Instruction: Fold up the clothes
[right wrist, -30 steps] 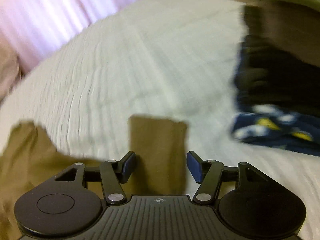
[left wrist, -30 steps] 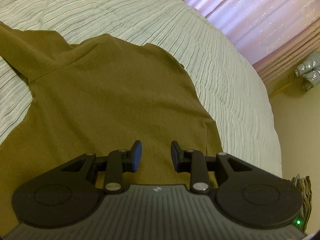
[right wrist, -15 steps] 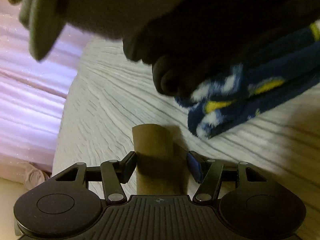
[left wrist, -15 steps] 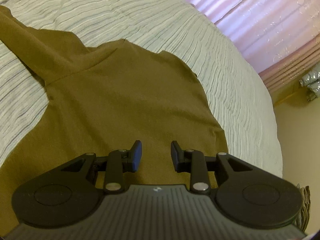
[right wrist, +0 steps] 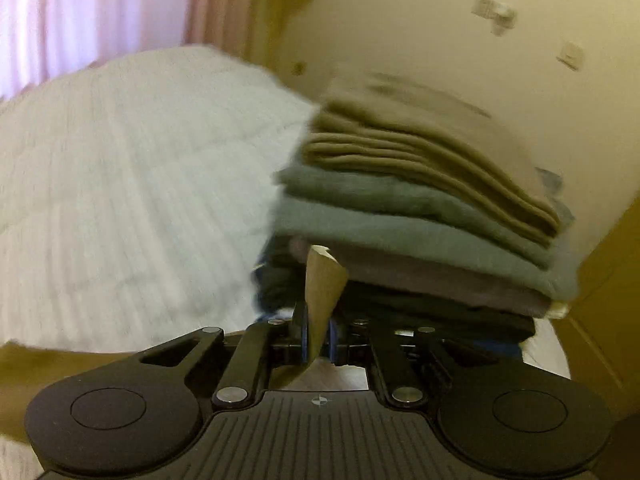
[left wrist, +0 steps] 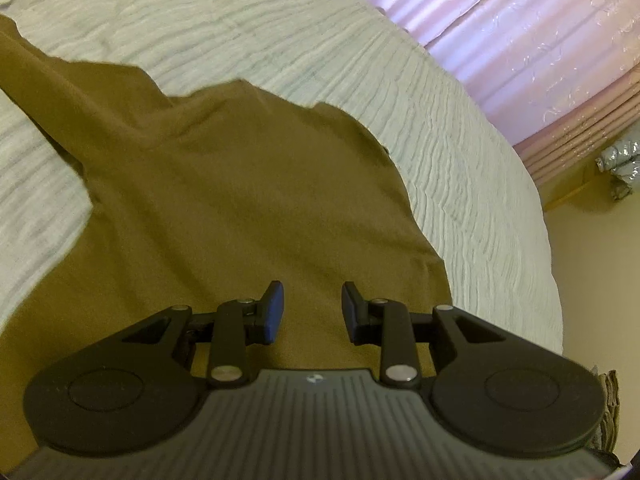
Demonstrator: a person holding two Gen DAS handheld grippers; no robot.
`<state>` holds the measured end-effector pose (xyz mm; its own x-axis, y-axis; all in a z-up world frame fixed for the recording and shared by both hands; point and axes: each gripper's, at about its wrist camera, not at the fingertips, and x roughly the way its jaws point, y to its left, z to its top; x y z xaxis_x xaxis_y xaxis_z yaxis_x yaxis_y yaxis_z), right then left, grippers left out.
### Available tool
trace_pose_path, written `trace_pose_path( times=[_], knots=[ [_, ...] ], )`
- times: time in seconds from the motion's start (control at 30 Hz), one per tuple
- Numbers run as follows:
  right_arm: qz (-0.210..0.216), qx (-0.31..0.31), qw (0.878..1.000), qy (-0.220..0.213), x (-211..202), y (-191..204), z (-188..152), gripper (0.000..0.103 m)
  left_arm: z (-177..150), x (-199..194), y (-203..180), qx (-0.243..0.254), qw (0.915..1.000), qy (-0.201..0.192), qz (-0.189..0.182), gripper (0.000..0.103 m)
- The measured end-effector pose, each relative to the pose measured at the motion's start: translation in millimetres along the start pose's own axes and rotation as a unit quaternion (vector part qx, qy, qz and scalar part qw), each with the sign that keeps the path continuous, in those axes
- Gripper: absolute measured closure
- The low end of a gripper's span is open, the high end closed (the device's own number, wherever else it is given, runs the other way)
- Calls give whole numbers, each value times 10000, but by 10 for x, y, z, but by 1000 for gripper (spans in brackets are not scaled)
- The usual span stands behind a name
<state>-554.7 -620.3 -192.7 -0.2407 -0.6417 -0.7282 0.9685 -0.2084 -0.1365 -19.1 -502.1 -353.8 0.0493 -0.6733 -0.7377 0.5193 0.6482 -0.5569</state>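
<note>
While our left gripper (left wrist: pixel 312 308) hangs much where it was a second ago, its jaws parted narrowly with nothing between them, the olive-brown shirt (left wrist: pixel 240 208) lies spread beneath it on the ribbed white bed (left wrist: pixel 460 152), one sleeve (left wrist: pixel 60 92) trailing off to the upper left. Moving right, the change is plain — our right gripper (right wrist: pixel 318 340), whose jaws stood apart on either side of the other sleeve a second ago, is closing them and now pinches a strip of the shirt's fabric (right wrist: pixel 322 280), which stands up in a folded peak between the blue pads (right wrist: pixel 306 338). The view has swung too: where we saw flat bedding, we now face the stack of folded clothes (right wrist: pixel 420 208) at the bed's far right. We judge that the sleeve is secured and lifted — ready to be carried inward across the shirt's body for the first fold, while our left side is free to steady the cloth.
</note>
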Motion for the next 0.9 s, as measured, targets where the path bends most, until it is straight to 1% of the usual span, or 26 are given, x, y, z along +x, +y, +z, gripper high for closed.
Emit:
trace_pose_path(
  times=[0.03,0.07,0.1,0.13,0.17,0.23,0.27,0.3,0.33,0.37,0.4,0.43,0.5,0.53,0.57,0.6,0.63,0.67,0.73,0.77,0.8,0.83,0.87,0.9],
  knots=[
    [192,42,9998,55,5,-6,-9,26,-25,19,-19,-1,10000,43,-48,77],
    [399,574,9972,248,79,-158,-60,1,-47,31,-42,20,9999,79,-108,77],
    [605,1104,9911,440,153,-310,-110,1,-69,44,-65,41,9998,115,-167,77],
    [804,1628,9814,624,227,-464,-163,1,-86,50,-82,88,9996,137,-214,77],
    [931,2115,9704,702,280,-653,-253,1,-97,52,-87,173,9995,141,-212,77],
    [1177,3027,9423,808,390,-1043,-407,4,-117,63,-76,306,9993,160,-116,77],
    [1299,3439,9256,898,462,-1188,-517,20,-122,68,-52,266,9995,172,-73,77],
    [1438,3792,9084,1018,579,-1319,-593,42,-122,75,-28,169,9997,185,-38,77],
    [1542,4040,8946,1121,664,-1386,-682,53,-122,81,-4,72,9998,199,-4,77],
    [1651,4282,8801,1220,751,-1450,-769,59,-122,86,11,3,9998,211,15,77],
    [1856,4477,8658,1250,877,-1471,-813,59,-124,88,16,-26,9998,222,12,77],
    [2039,4602,8552,1237,945,-1465,-873,59,-125,91,21,-55,9997,232,9,77],
    [2203,4709,8469,1114,1068,-1445,-975,59,-128,97,30,-113,9996,253,2,77],
    [2267,4686,8470,1077,1150,-1433,-934,59,-129,100,34,-142,9996,263,-1,77],
    [2298,4680,8471,1033,1219,-1401,-936,66,-131,102,33,-152,9995,273,-10,77],
    [2366,4649,8472,1010,1282,-1359,-913,92,-133,103,23,-137,9995,284,-29,77],
    [2441,4586,8480,1051,1323,-1313,-866,98,-131,99,12,-123,9995,281,-42,77],
    [2365,4458,8572,1025,1363,-1272,-824,100,-125,88,-1,-110,9996,260,-50,77],
    [1872,3587,9104,870,1134,-1101,-496,100,-113,71,-20,-89,9997,218,-57,77],
    [1463,2883,9429,801,979,-959,-291,100,-111,69,-19,-89,9998,199,-46,77],
    [911,1871,9757,690,822,-723,-66,99,-109,67,-18,-88,9998,180,-34,77],
    [585,1083,9912,497,728,-501,70,99,-114,71,-15,-101,9998,176,-24,77],
    [478,418,9977,250,656,-285,146,99,-129,83,-11,-135,9997,194,-16,77],
    [545,-81,9985,62,645,-58,168,99,-147,96,-10,-177,9996,215,-21,77]
  ],
)
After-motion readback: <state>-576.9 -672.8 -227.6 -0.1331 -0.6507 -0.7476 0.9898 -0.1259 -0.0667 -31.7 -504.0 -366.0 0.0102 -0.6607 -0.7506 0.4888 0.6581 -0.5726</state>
